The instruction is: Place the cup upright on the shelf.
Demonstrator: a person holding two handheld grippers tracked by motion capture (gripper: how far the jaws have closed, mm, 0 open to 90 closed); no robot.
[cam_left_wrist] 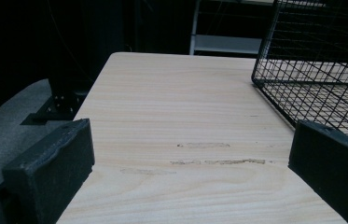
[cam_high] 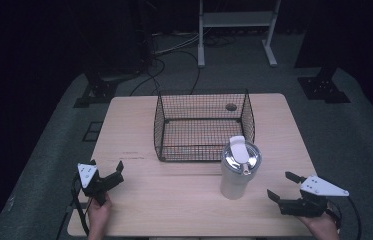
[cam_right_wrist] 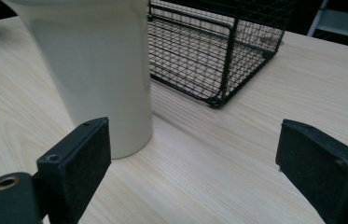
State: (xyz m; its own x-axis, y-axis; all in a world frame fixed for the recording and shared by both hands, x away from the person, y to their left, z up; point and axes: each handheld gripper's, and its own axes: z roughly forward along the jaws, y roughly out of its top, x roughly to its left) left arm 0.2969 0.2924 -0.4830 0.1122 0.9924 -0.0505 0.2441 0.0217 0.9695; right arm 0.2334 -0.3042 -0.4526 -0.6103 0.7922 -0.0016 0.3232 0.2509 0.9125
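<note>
A white tumbler (cam_high: 238,170) with a shiny lid and a white flip cap stands upright on the wooden table (cam_high: 174,200), just in front of the right front corner of a black wire basket (cam_high: 203,125). My right gripper (cam_high: 284,186) rests open to the tumbler's right, a short gap away. In the right gripper view the tumbler's white body (cam_right_wrist: 99,70) rises ahead left of the open right gripper (cam_right_wrist: 199,158), with the basket (cam_right_wrist: 209,51) behind it. My left gripper (cam_high: 106,167) is open at the table's front left. The left gripper (cam_left_wrist: 185,168) faces bare table, with the basket (cam_left_wrist: 316,60) at the right.
The basket holds nothing that I can see. A small dark round mark (cam_high: 231,106) lies on the table behind it. Cables (cam_high: 159,70) and stand feet (cam_high: 324,87) lie on the grey floor beyond the table. Faint scratches (cam_left_wrist: 218,161) mark the wood ahead of the left gripper.
</note>
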